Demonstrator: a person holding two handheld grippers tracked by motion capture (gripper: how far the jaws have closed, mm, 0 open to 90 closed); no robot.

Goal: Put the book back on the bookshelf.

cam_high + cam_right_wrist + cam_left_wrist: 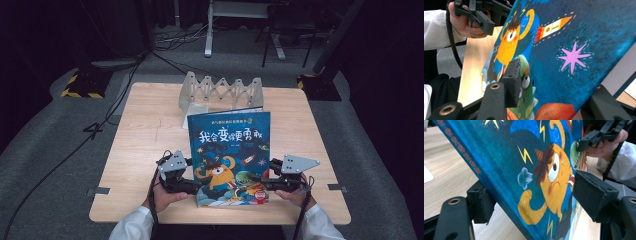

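Observation:
A blue picture book with an orange monster on its cover is tilted up off the wooden table, its top edge toward the far side. My left gripper is shut on the book's lower left edge. In the left gripper view one pad sits on the cover and the other under it. My right gripper is shut on the lower right edge. In the right gripper view one pad presses the cover beside the green creature, with the other jaw beneath the book.
A grey zigzag folding rack stands at the table's far edge behind the book, a white sheet lying in front of it. Cables and a yellow-black striped base are on the dark floor beyond.

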